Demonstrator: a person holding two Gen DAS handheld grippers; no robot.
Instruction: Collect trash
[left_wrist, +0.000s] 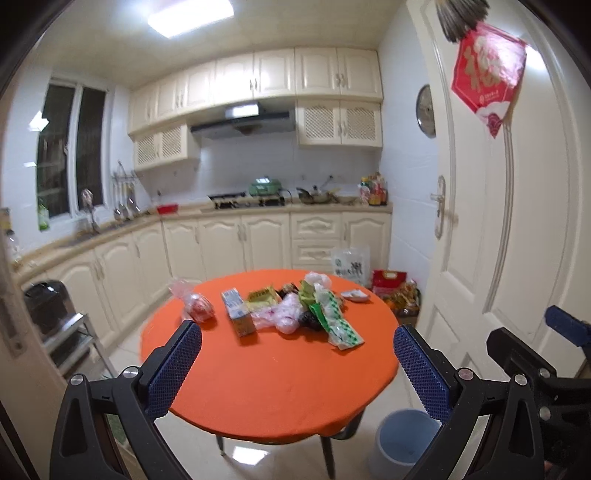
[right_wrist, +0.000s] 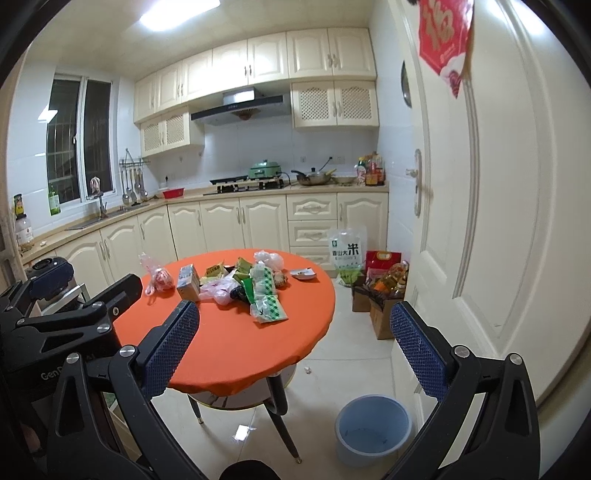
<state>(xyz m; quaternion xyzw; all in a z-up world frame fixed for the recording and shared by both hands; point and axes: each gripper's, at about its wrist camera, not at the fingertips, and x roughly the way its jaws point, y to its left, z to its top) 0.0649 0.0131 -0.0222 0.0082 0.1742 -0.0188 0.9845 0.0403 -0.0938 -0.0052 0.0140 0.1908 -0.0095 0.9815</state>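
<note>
The table (right_wrist: 236, 343), round under an orange cloth, stands ahead of and below both tongs, and neither touches it. The bin (right_wrist: 373, 428), pale blue and open-topped, sits on the floor beside the table's near right edge, almost straight below the right tongs (right_wrist: 293, 341) and to the lower right of the left tongs (left_wrist: 297, 356). It looks empty apart from a few specks.

The trash (right_wrist: 240, 286) lies in a loose heap on the far half of the table, ahead of both tongs and well apart from them, with bare cloth between. From the right tongs it lies ahead and a little left; from the left tongs, almost dead ahead. Which hand is nearer cannot be told.

Within the heap, a green-and-white wrapper (right_wrist: 267, 299) is the nearest piece, its long axis running roughly toward the tongs, so the jaws would likely close across its width. A small carton (right_wrist: 187, 282) stands upright at the left, and a clear bag with something red inside (right_wrist: 159, 277) lies further left, near the table's edge. A small white scrap (right_wrist: 303, 274) lies apart at the right.

Both tongs are spread wide and hold nothing. My judgement: nothing is collected yet, and the first reach is forward and down to the wrapper.
</note>
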